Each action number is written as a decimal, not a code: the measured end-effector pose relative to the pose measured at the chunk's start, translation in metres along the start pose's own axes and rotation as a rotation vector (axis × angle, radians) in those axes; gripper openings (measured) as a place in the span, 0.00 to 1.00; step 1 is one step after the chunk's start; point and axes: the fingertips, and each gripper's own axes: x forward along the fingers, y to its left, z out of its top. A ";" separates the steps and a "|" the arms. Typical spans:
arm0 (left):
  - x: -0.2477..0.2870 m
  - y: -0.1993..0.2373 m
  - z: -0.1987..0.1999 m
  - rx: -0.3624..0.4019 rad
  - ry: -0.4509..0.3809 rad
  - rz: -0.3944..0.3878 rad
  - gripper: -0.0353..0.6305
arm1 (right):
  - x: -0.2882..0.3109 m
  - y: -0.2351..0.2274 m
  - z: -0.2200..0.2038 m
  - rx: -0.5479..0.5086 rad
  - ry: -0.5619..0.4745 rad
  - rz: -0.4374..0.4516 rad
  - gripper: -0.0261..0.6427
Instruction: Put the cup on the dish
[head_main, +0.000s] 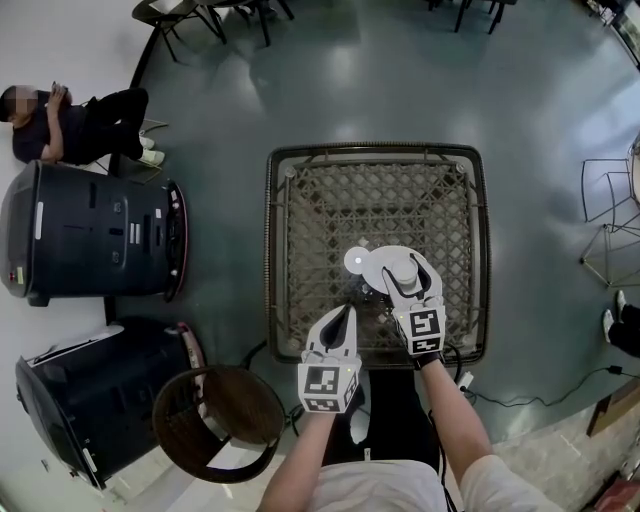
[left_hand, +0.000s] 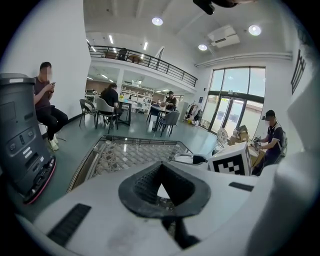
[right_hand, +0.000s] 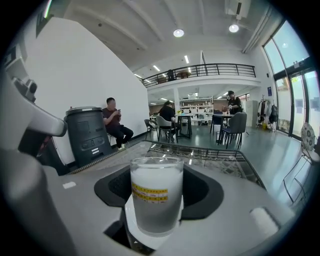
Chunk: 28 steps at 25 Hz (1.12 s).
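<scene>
1. I'm clamping the cup (right_hand: 156, 197) in my right gripper (head_main: 405, 268). The pads are pressing on both sides of the glass, the cup is standing upright, and its yellow label band is facing the gripper cam.
2. My left gripper (head_main: 348, 314) is hanging just beside the right one, nearer to me. Its jaws are pinched together at the tips w/ nothing btwn them, and only tabletop is showing thru the small gap behind the tips.
3. The dish (head_main: 356, 260), white & round, is lying on the table right under the cup. In the right gripper view its rim is peeking out round the cup's base. Can't tell if base & dish are touching.
4. The table (head_main: 380, 195) is square, w/ a glass top over woven lattice & a dark rim. Both grippers are hanging over its near half.
5. A round wicker chair (head_main: 215, 415) is standing off the table's near-left corner, by my left arm.
6. A dark grey machine (head_main: 90, 232) is standing on the floor left of the table, well apart from it. A second machine (head_main: 95, 395) is standing nearer to me.
7. Beyond them a person (head_main: 80, 125) in dark clothes is sitting by the wall, holding smth. up in the hands.
8. Far bkgd: café chairs (right_hand: 227, 131) round tables w/ more people sitting, a mezzanine railing (right_hand: 200, 70) running above, and glass doors (left_hand: 235, 107) letting in daylight.
</scene>
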 end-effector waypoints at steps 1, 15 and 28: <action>0.003 0.000 -0.003 -0.002 0.005 -0.003 0.06 | 0.004 0.000 -0.003 -0.001 0.000 0.003 0.42; 0.028 0.001 -0.033 -0.002 0.052 -0.015 0.06 | 0.039 -0.003 -0.025 -0.028 0.020 0.029 0.42; 0.030 0.004 -0.044 -0.007 0.060 0.006 0.06 | 0.047 0.005 -0.036 -0.072 0.037 0.029 0.42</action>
